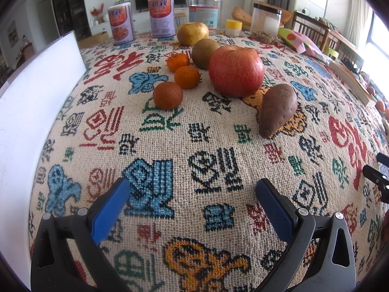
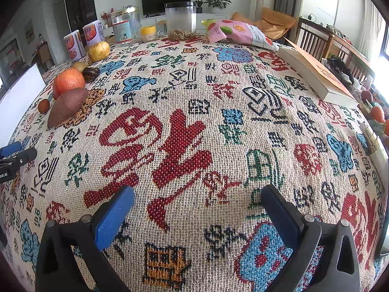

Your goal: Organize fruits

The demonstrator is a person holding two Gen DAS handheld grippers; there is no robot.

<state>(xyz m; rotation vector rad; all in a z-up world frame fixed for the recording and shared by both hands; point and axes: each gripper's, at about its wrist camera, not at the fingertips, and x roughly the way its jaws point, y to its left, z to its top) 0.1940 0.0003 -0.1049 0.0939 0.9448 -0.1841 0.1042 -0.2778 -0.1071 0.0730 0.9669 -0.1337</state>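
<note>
In the left wrist view a red apple (image 1: 235, 70), a sweet potato (image 1: 278, 109), three small oranges (image 1: 167, 95) (image 1: 187, 77) (image 1: 178, 61), a green-brown pear (image 1: 205, 53) and a yellow pear (image 1: 192, 33) lie on the patterned tablecloth. My left gripper (image 1: 192, 194) is open and empty, well short of them. My right gripper (image 2: 198, 203) is open and empty over bare cloth. The right wrist view shows the apple (image 2: 68, 82), the sweet potato (image 2: 68, 105) and the yellow pear (image 2: 99, 51) at far left.
A white board (image 1: 36, 126) stands along the left. Two cans (image 1: 120, 23), jars (image 1: 205, 12) (image 2: 180, 20), a snack bag (image 2: 240, 32) and a book (image 2: 316, 73) sit at the far and right sides. More fruit (image 2: 377, 114) lies at the right edge.
</note>
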